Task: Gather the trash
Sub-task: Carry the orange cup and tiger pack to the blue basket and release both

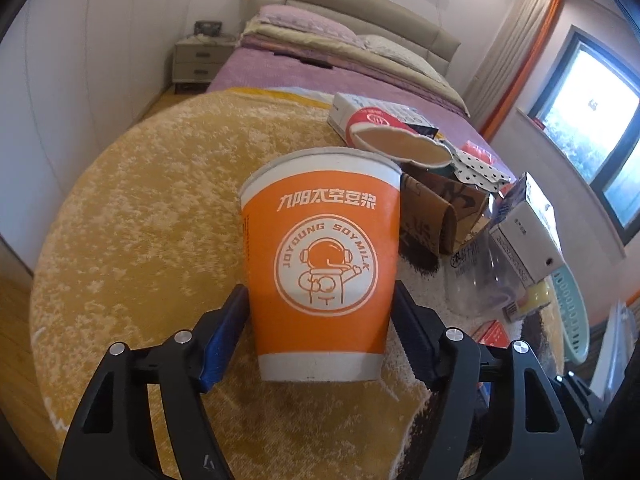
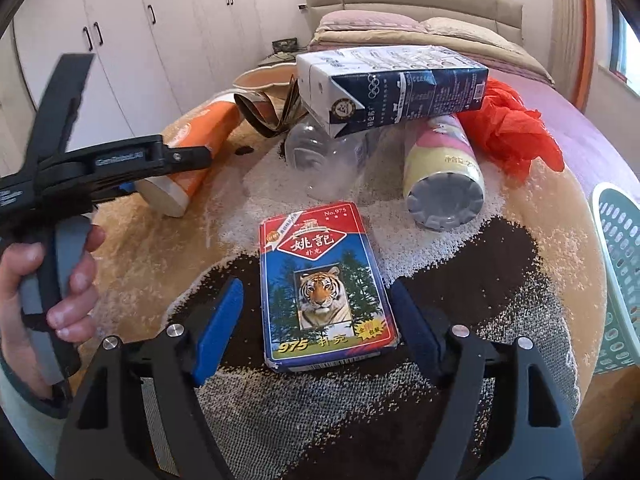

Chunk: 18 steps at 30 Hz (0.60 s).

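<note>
An orange Joyoung soymilk paper cup (image 1: 324, 264) sits between the fingers of my left gripper (image 1: 320, 332), which is shut on its lower half; in the right wrist view the cup (image 2: 196, 152) is tilted in that gripper. My right gripper (image 2: 316, 320) is open, its fingers on either side of a playing-card box with a tiger picture (image 2: 324, 280) lying flat on the rug. Behind it lie a clear plastic bottle (image 2: 324, 160), a milk carton (image 2: 396, 88), a yellow-pink can (image 2: 444, 172) and red plastic wrap (image 2: 516, 128).
A round yellow, white and brown rug (image 1: 140, 220) carries the trash pile. A pale green perforated basket (image 2: 620, 272) stands at the right edge. A crushed red cup (image 1: 384, 136), brown cardboard (image 1: 440, 216) and a white box (image 1: 528, 232) lie beyond. A bed (image 1: 320, 64) is behind.
</note>
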{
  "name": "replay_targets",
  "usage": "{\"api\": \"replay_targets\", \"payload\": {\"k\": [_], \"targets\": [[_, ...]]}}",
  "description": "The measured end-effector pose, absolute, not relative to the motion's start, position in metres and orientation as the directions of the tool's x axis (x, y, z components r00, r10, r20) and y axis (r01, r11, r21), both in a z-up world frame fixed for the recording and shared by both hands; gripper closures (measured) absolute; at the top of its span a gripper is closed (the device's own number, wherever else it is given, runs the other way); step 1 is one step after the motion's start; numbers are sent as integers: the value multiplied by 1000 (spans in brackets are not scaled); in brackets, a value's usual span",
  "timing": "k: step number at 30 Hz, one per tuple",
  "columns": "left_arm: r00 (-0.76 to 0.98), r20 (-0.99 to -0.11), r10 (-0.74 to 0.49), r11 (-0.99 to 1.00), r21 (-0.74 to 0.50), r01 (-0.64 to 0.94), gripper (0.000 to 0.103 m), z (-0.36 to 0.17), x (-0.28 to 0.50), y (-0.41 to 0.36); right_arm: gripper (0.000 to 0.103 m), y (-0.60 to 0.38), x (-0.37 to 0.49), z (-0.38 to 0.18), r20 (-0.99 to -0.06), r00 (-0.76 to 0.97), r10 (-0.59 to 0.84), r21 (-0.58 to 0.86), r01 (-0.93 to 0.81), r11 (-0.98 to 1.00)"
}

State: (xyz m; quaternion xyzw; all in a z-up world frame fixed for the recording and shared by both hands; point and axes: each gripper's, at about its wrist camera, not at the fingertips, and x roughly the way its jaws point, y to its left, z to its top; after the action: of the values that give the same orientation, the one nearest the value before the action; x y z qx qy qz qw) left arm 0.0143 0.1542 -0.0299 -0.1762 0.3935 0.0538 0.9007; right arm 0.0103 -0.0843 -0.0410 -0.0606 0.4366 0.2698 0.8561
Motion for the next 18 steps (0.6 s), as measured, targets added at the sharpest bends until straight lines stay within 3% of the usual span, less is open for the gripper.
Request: {"api": "replay_targets", "payload": {"k": [1, 2, 10, 18], "targets": [[695, -718, -30, 933, -270, -239, 35, -28, 10, 155, 44, -83, 9, -43, -782, 469, 410, 131, -519, 845], [706, -708, -21, 932, -270, -242, 35, -23, 5, 155, 44, -82, 8, -44, -784, 466, 409, 127, -525, 842], [803, -595, -26, 943, -282, -178, 35, 32, -29, 137, 45, -97, -17, -7, -708, 532, 463, 106, -569, 815], [844, -521, -126, 968, -250, -9, 35, 72, -6, 59, 45, -174, -7, 53, -590, 716, 372, 70, -414, 908]]}}
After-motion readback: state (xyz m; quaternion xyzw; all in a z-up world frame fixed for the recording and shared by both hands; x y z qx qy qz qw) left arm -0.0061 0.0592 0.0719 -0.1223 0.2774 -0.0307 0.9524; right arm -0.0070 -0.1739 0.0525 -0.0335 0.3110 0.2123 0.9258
